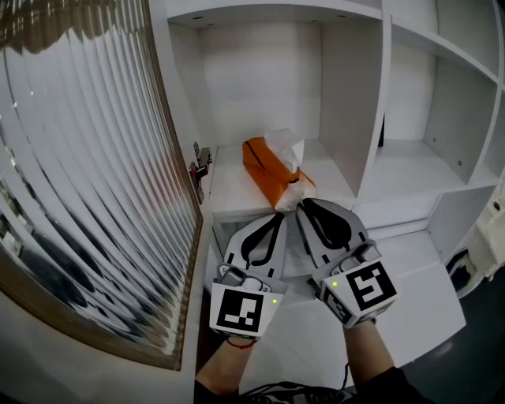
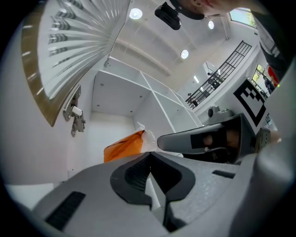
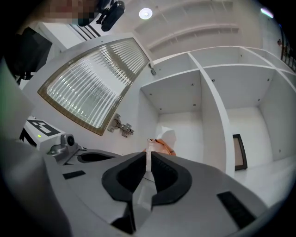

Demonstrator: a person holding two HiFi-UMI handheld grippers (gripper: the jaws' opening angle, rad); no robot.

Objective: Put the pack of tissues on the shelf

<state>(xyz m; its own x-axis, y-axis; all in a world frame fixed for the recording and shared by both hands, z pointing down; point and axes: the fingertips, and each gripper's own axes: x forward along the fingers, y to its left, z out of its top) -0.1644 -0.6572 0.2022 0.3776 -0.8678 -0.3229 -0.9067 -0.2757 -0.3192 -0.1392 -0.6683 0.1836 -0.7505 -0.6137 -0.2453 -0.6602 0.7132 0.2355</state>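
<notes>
1. Bright, even light fills all views, and the white shelf (image 1: 260, 170) shows only soft shadows.
2. Round ceiling lamps (image 2: 135, 13) glare in both gripper views.
3. Both gripper views bend strongly and have black corners.
4. The ribbed glass door (image 1: 87, 150) carries streaky reflections.

**No lettering to call anywhere**

Scanning for print, and nothing legible turns up. The left marker cube (image 1: 239, 309) shows a black-and-white square code: blocks only, no letters. Same story on the right marker cube (image 1: 371, 286), a coded pattern and not a number. The orange pack of tissues (image 1: 268, 162) lying on the shelf (image 1: 230, 183) shows no wording that can be made out.
</notes>
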